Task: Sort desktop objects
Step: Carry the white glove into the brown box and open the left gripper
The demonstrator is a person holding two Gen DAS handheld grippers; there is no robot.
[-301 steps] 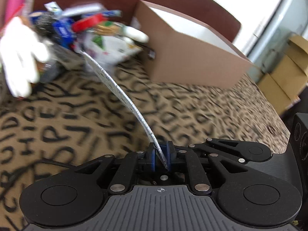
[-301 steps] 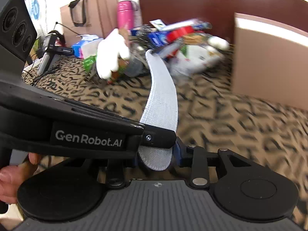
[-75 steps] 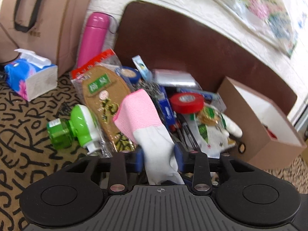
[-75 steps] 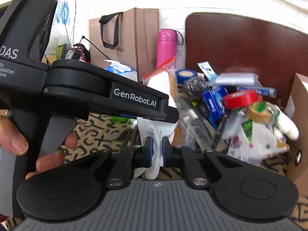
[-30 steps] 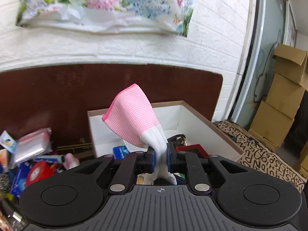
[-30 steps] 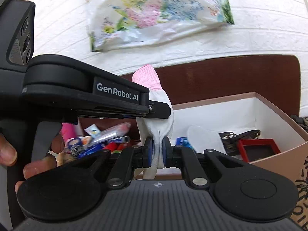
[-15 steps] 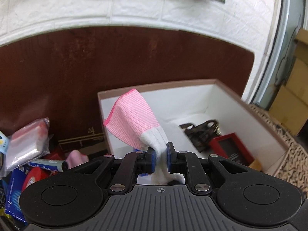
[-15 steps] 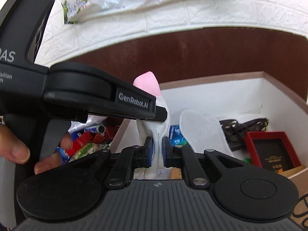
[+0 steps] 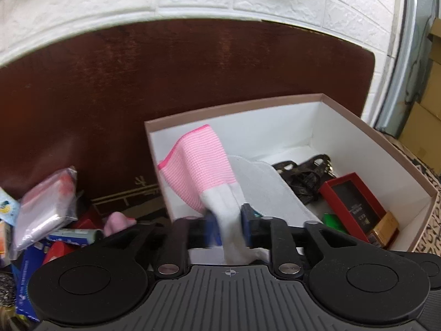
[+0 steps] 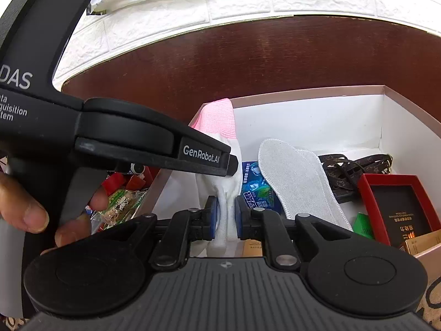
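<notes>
White brick wall, dark wooden board behind. Left wrist view: left gripper (image 9: 228, 227) jaws opening, glove (image 9: 205, 176) between them, over the box (image 9: 408, 162); the cuff could catch on the near rim. Right wrist view: right gripper (image 10: 226, 218) jaws opening around the glove's white fabric; it may cling to a pad, or drape the insole (image 10: 296, 178).
</notes>
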